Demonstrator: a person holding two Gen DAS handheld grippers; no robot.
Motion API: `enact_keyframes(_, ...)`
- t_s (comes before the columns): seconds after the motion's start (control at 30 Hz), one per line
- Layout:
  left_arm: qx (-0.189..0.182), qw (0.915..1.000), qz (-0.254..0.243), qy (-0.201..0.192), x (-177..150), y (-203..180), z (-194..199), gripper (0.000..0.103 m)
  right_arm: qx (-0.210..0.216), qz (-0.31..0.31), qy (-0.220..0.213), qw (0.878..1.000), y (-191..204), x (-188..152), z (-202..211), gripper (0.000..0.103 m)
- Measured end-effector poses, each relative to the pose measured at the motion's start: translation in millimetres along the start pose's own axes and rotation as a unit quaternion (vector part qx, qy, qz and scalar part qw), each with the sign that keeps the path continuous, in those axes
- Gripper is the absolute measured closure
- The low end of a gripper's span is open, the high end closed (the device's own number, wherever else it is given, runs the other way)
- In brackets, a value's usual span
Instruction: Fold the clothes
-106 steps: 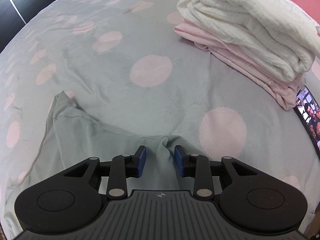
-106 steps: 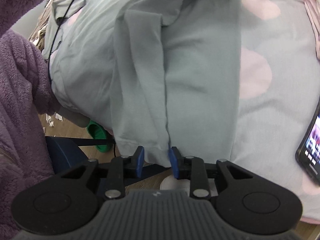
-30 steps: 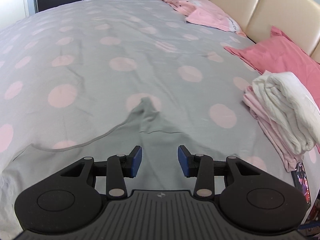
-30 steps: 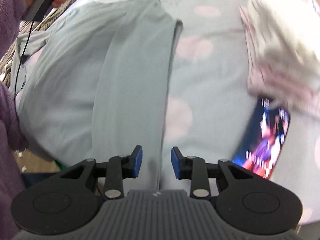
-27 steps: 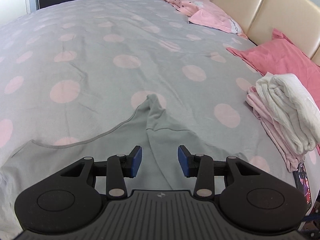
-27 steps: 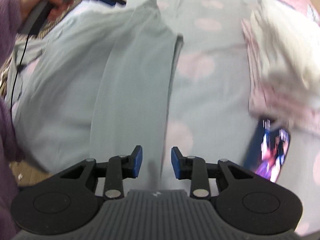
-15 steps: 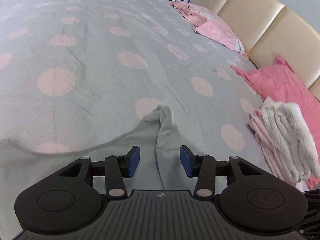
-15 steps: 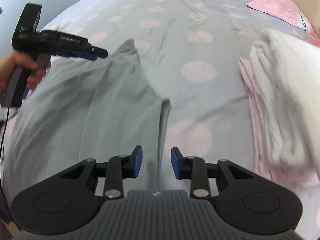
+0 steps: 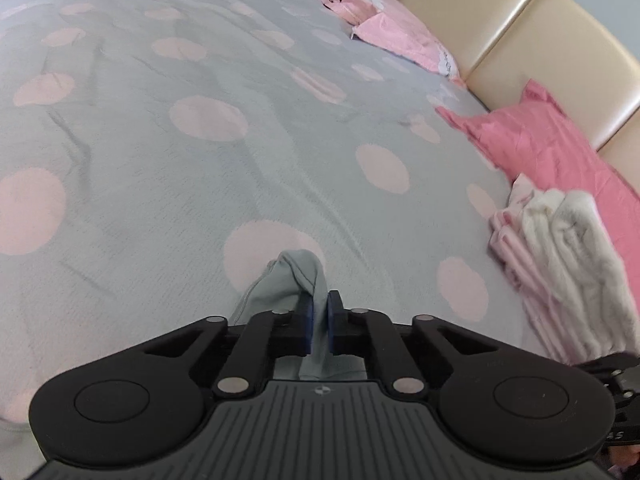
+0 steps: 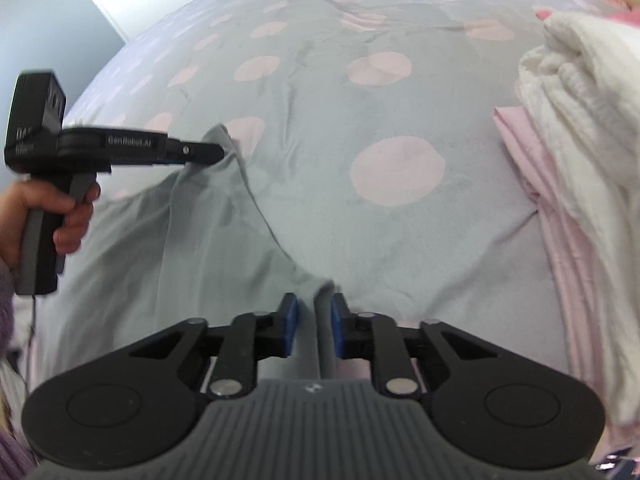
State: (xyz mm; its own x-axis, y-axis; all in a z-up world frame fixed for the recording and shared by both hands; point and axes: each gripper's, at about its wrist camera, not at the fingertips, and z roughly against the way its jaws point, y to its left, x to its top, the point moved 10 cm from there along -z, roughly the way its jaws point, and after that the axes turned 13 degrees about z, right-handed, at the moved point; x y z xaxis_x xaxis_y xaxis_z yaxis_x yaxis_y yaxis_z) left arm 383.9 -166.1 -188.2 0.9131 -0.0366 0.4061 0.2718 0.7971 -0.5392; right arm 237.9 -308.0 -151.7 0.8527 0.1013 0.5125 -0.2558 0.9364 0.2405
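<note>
A grey-green garment (image 10: 192, 232) lies on the polka-dot bed, partly folded lengthwise. My left gripper (image 9: 319, 320) is shut on the garment's far corner (image 9: 296, 276), which bunches up between the blue pads. In the right wrist view the left gripper (image 10: 218, 153) pinches that same corner. My right gripper (image 10: 314, 328) hovers over the garment's near corner (image 10: 320, 286); its jaws stand a little apart with cloth lying between them, not pinched.
A stack of folded clothes, white on pink (image 9: 560, 256), sits at the right, also in the right wrist view (image 10: 580, 128). Pink pillows (image 9: 552, 140) and a beige headboard (image 9: 520, 40) lie beyond. The grey bedspread with pink dots (image 9: 200, 120) spreads ahead.
My left gripper has shut on the garment's far corner, which was between open jaws before. My right gripper has moved forward along the garment's edge to the near corner and its jaws have narrowed slightly.
</note>
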Motion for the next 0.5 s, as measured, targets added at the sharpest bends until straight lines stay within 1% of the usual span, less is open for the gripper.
enact_keyframes(0.03, -0.011, 0.9999, 0.009, -0.006, 2.8, 0.2, 0.8, 0.1, 0.002, -0.009, 0.004, 1.0, -1.3, 0.4, -2.9, 0.098)
enact_keyframes(0.1, -0.033, 0.9984, 0.038, -0.023, 10.5, 3.4, 2.2, 0.1, 0.0, -0.021, 0.011, 1.0, -4.1, 0.4, -8.0, 0.099)
enact_keyframes(0.17, -0.052, 0.9956, 0.072, -0.03, 14.3, 9.2, -1.6, 0.101, -0.013, -0.019, 0.016, 1.0, -6.4, -1.2, -11.2, 0.1)
enact_keyframes(0.2, -0.05, 0.9954, 0.076, -0.03, 13.2, 12.5, -4.8, 0.101, -0.014, -0.019, 0.017, 1.0, -6.6, -1.6, -12.6, 0.1)
enact_keyframes(0.27, -0.037, 0.9969, 0.06, -0.034, 10.0, 19.4, -9.8, 0.101, -0.018, -0.028, 0.017, 0.999, -7.7, -1.7, -15.3, 0.1)
enact_keyframes(0.3, -0.041, 0.9964, 0.064, -0.036, 8.2, 24.5, -10.8, 0.101, -0.02, -0.035, 0.016, 0.999, -9.2, -2.0, -14.7, 0.1)
enact_keyframes(0.37, -0.063, 0.9925, 0.097, -0.038, 7.8, 34.5, -10.2, 0.101, -0.019, -0.053, 0.014, 0.998, -13.0, -3.2, -13.8, 0.1)
enact_keyframes(0.4, -0.07, 0.9912, 0.105, -0.038, 8.6, 35.8, -10.2, 0.101, -0.015, -0.065, 0.013, 0.998, -15.7, -4.4, -13.8, 0.1)
enact_keyframes(0.5, -0.073, 0.9905, 0.111, -0.036, 10.4, 33.4, -7.5, 0.096, -0.008, -0.084, 0.01, 0.996, -20.6, -5.5, -13.1, 0.1)
